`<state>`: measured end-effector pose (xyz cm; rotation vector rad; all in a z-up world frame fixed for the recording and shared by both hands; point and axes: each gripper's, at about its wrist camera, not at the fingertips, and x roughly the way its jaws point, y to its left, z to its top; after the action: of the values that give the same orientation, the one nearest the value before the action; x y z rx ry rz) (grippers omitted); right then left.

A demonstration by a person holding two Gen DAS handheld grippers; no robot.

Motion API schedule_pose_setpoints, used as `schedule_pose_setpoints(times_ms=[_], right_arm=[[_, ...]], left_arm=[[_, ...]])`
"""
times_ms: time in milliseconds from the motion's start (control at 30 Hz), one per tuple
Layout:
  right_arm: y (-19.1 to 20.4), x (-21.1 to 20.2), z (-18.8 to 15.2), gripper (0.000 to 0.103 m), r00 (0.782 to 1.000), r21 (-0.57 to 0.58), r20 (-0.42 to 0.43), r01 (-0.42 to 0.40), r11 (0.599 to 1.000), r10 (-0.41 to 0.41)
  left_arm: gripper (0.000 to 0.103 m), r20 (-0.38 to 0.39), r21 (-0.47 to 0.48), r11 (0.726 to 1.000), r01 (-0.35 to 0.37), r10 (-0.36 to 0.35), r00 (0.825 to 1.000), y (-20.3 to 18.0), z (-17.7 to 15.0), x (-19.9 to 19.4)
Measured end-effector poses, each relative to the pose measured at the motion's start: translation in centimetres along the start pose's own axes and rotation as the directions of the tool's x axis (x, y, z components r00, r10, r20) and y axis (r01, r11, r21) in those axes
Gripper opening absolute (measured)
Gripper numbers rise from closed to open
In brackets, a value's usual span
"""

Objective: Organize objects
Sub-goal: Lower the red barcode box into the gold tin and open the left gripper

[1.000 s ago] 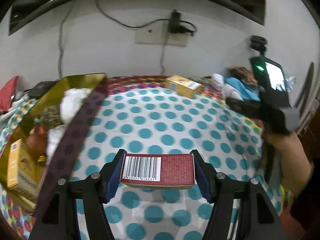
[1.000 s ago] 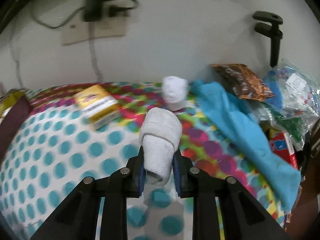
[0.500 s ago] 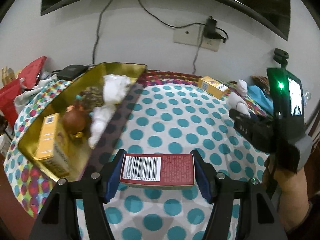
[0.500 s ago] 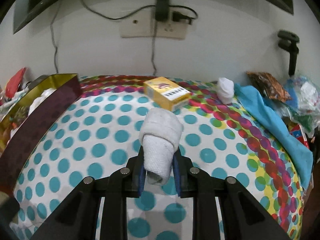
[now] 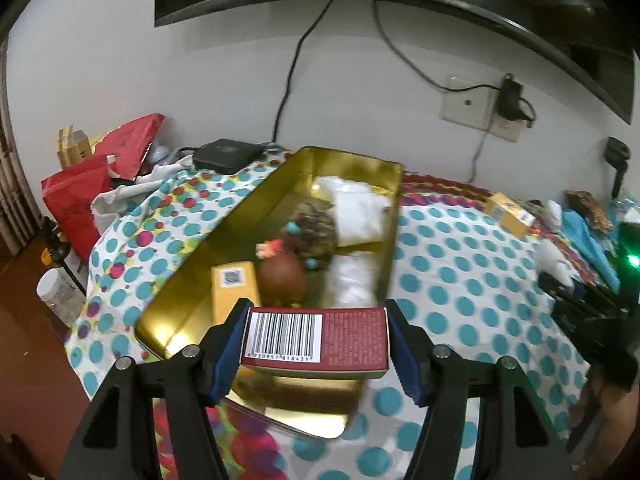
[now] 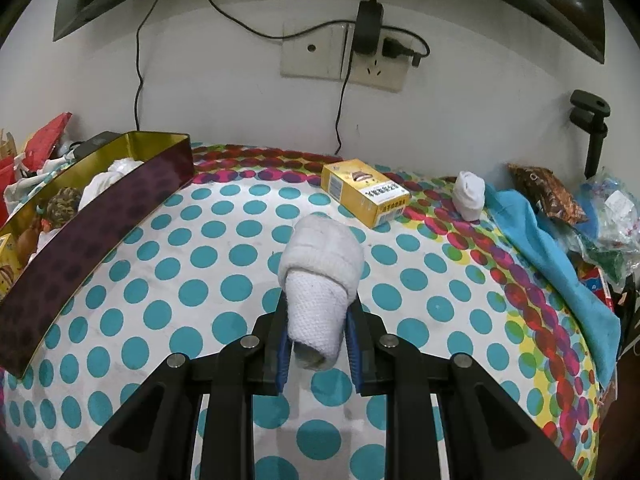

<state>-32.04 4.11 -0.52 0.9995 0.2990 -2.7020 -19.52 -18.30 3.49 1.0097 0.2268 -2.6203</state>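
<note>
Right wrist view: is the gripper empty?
No, the right gripper is clamped on a rolled white sock, held above the polka-dot tablecloth.

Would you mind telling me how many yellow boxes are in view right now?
2. One yellow box lies on the dotted cloth near the wall; another yellow box sits inside the gold tin. More could be hidden under the tin's contents.

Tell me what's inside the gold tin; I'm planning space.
The gold rectangular tin holds a yellow box, brown round toy and white rolled cloths. Its near end is hidden by the held maroon box.
</note>
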Motion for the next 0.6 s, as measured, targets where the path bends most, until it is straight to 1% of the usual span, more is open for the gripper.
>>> schedule_pose_setpoints(times_ms=[67, 133, 233, 267, 333, 367, 433, 500, 533, 600], right_arm=[[0.0, 0.0, -0.1, 0.021, 1.0, 0.0, -0.002, 0.001, 1.0, -0.001], [0.0, 0.0, -0.1, 0.021, 1.0, -0.002, 0.003, 0.0, 1.0, 0.0], [0.1, 0.1, 0.0, 0.021, 1.0, -0.01, 0.004, 0.001, 1.0, -0.001], [0.1, 0.1, 0.0, 0.021, 1.0, -0.012, 0.004, 0.003, 1.0, -0.003], [0.1, 0.1, 0.0, 0.021, 1.0, -0.012, 0.005, 0.004, 1.0, -0.003], [0.2, 0.1, 0.0, 0.021, 1.0, -0.011, 0.005, 0.004, 1.0, -0.004], [0.2, 0.1, 0.0, 0.021, 1.0, -0.012, 0.004, 0.004, 1.0, -0.003], [0.2, 0.2, 0.0, 0.022, 1.0, -0.015, 0.0, 0.003, 1.0, -0.003], [0.3, 0.1, 0.0, 0.022, 1.0, -0.016, -0.001, 0.003, 1.0, -0.003], [0.4, 0.1, -0.1, 0.022, 1.0, -0.017, -0.003, 0.002, 1.0, -0.002]], left_arm=[[0.066, 0.003, -0.005, 1.0, -0.011, 0.011, 1.0, 0.6, 0.8, 0.3], [0.066, 0.014, 0.017, 0.999, -0.034, 0.034, 0.999, 0.6, 2.0, 0.9], [0.066, -0.001, 0.055, 0.996, -0.065, 0.065, 0.998, 0.4, 3.2, 2.4], [0.066, -0.012, 0.062, 0.994, -0.091, 0.092, 0.996, 0.4, 3.6, 3.0], [0.067, 0.01, 0.057, 0.993, -0.103, 0.102, 0.995, 0.4, 4.3, 3.2], [0.067, 0.013, 0.071, 0.992, -0.106, 0.105, 0.994, 0.4, 4.6, 3.5], [0.067, 0.014, 0.111, 0.984, -0.142, 0.142, 0.99, -0.1, 4.8, 3.9], [0.073, 0.032, 0.154, 0.98, -0.124, 0.121, 0.992, -0.7, 4.7, 3.8], [0.073, 0.028, 0.169, 0.98, -0.107, 0.104, 0.994, -0.9, 4.5, 3.6], [0.073, 0.036, 0.166, 0.982, -0.088, 0.083, 0.996, -1.2, 4.1, 3.1]])
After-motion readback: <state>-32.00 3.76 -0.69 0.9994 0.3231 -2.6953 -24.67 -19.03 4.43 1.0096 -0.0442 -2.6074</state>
